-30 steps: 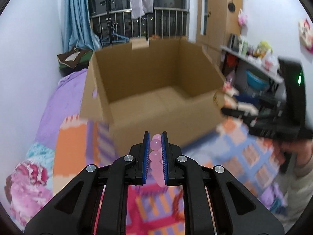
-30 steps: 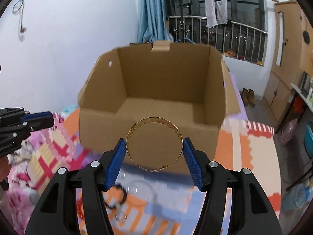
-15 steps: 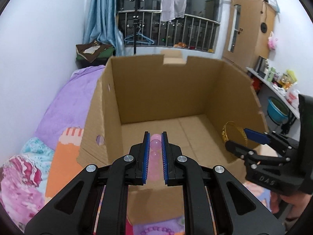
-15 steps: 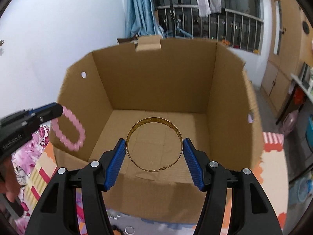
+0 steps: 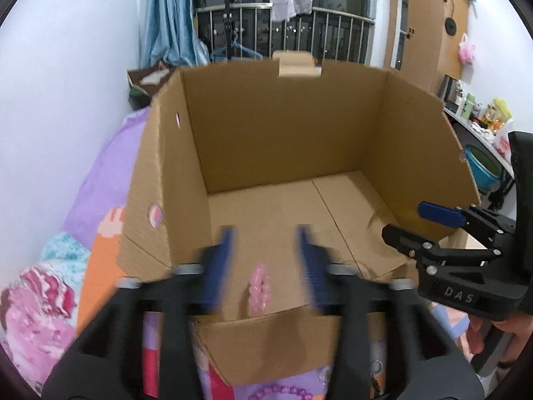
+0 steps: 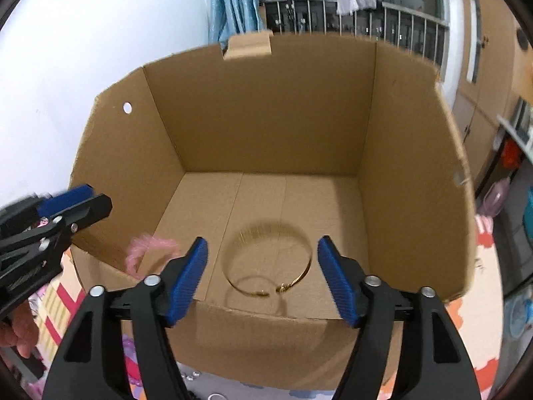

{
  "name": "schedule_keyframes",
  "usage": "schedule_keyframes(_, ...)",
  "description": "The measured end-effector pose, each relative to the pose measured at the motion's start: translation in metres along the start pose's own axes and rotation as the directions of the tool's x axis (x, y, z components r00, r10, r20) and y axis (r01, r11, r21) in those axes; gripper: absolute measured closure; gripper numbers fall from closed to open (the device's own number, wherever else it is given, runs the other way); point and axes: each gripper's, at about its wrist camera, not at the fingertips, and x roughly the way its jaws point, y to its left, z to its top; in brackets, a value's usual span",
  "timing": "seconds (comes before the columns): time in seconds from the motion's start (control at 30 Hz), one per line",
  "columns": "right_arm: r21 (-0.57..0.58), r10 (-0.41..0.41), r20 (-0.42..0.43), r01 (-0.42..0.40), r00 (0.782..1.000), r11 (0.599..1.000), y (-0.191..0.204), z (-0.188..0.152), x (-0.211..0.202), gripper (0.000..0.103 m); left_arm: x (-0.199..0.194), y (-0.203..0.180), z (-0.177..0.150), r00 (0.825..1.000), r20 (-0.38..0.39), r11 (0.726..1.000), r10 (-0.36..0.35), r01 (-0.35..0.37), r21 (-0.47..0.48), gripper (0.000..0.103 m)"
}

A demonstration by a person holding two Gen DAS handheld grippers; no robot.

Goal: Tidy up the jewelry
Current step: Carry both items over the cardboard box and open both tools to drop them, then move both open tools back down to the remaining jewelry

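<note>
The pink bead bracelet [image 5: 260, 288] is inside the cardboard box [image 5: 286, 126], close behind the box's near wall and toward its left side; it is motion-blurred in both views, so whether it rests on the box floor cannot be told. The gold bangle [image 6: 269, 260] is also inside the box, near the middle of the near wall, with its clasp end pointing at that wall. Its far arc is blurred and a shadow lies under it; contact with the floor cannot be confirmed.

The left tongs [image 5: 265, 260] stand over the near rim of the box with their blue pads [image 5: 226, 243] spread apart and nothing between them; the bracelet sits below the gap. The right tongs [image 6: 263, 276] are likewise over the near rim, pads wide apart and clear of the bangle on both sides. In the left wrist view the right tongs appear at the right wall of the box, spread.

The box is open-topped with a small tab on its far wall and round holes in its left wall. It stands on a patterned mat [image 6: 466, 313]. A purple bead strand [image 5: 279, 391] lies on the mat in front of the box.
</note>
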Motion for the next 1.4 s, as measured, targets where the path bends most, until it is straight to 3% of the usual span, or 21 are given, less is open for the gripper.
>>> schedule_keyframes(0.1, -0.007, 0.007, 0.018, -0.007, 1.0, 1.0, 0.001, 0.002, -0.011, 0.033, -0.022, -0.004, 0.004, 0.999, 0.043, 1.0, -0.028, 0.027, 0.014, 0.042)
schedule_keyframes(0.23, 0.001, 0.038, 0.06, -0.039, 0.997, 0.999, -0.003, 0.001, -0.033, 0.028, -0.05, -0.007, 0.001, 0.997, 0.07, 0.999, -0.014, 0.01, 0.054, 0.042)
schedule_keyframes(0.5, 0.018, 0.185, 0.1, -0.187, 0.978, 0.982, 0.0, -0.029, -0.066, 0.023, -0.061, -0.009, -0.041, 0.998, -0.015, 0.997, -0.061, 0.061, 0.051, 0.038)
schedule_keyframes(0.63, -0.037, 0.186, 0.088, -0.183, 0.979, 0.982, 0.016, -0.051, -0.07, 0.023, -0.053, -0.002, -0.071, 0.995, -0.04, 0.996, -0.087, 0.087, 0.017, 0.035)
schedule_keyframes(0.9, -0.101, 0.145, 0.011, -0.143, 0.989, 0.985, 0.04, -0.098, -0.062, 0.023, -0.038, 0.012, -0.129, 0.995, -0.094, 0.999, -0.033, 0.035, 0.023, 0.035)
schedule_keyframes(1.0, -0.099, 0.125, -0.03, -0.128, 0.992, 0.987, 0.044, -0.113, -0.054, 0.025, -0.031, 0.017, -0.144, 0.992, -0.12, 0.999, -0.027, 0.029, 0.02, 0.035)
schedule_keyframes(1.23, -0.082, 0.098, -0.117, -0.108, 0.988, 0.991, 0.045, -0.142, -0.031, 0.045, -0.02, 0.019, -0.157, 0.989, -0.144, 0.999, -0.03, 0.034, 0.022, 0.035)
schedule_keyframes(1.4, -0.058, 0.081, -0.153, -0.091, 0.985, 0.994, 0.042, -0.155, -0.019, 0.048, -0.015, 0.02, -0.162, 0.988, -0.153, 0.999, -0.032, 0.035, 0.019, 0.035)
